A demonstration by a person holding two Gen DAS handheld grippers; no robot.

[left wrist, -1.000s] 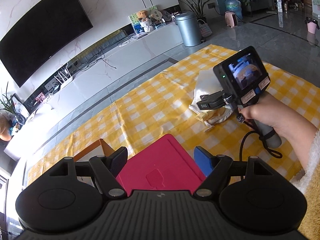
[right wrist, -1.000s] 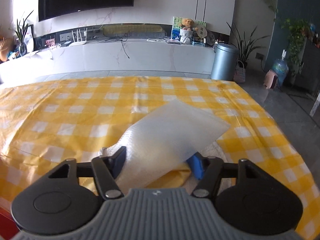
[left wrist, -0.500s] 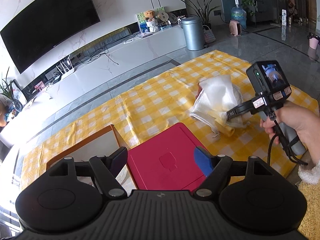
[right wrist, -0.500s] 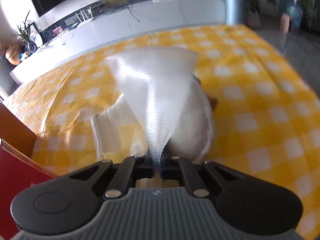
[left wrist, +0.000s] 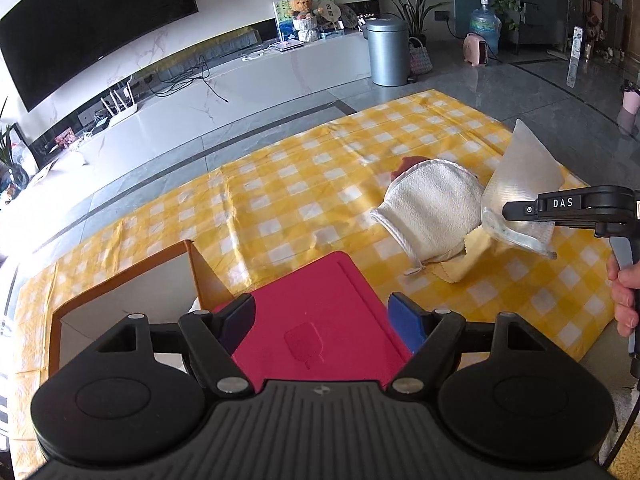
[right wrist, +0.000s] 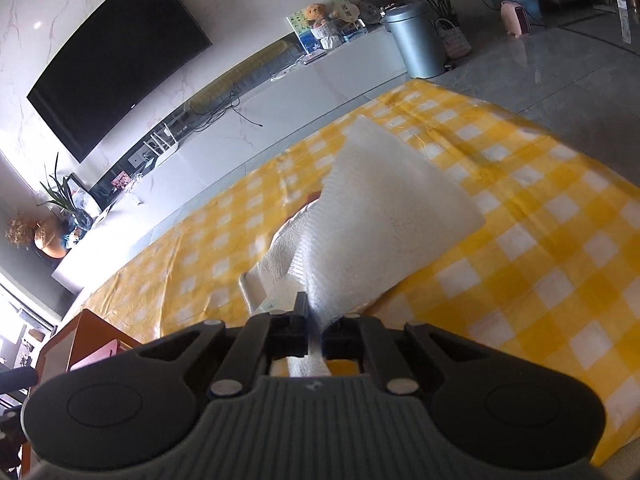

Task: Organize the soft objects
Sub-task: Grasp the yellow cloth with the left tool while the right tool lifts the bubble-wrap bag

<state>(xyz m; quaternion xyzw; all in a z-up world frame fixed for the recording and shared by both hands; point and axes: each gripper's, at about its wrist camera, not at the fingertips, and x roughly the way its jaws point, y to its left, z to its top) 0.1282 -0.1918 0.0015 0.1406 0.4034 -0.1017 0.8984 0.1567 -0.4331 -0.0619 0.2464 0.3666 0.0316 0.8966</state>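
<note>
My right gripper is shut on a white bubble-wrap sheet, lifted off the yellow checked tablecloth; the left wrist view shows the same sheet hanging from the right gripper at the far right. Below it a cream towel mitt lies on a small yellow cloth, with something dark red peeking out behind. My left gripper stands open above a red lid, nothing between its fingers.
An orange-walled box with a pale inside sits at the left beside the red lid. The cloth's right edge drops to the floor. A white TV bench, a grey bin and plants stand beyond the table.
The right gripper closed on the bubble-wrap sheet, lifted it off the pile and rolled. The towel mitt now lies uncovered. The left gripper tilted slightly, staying open.
</note>
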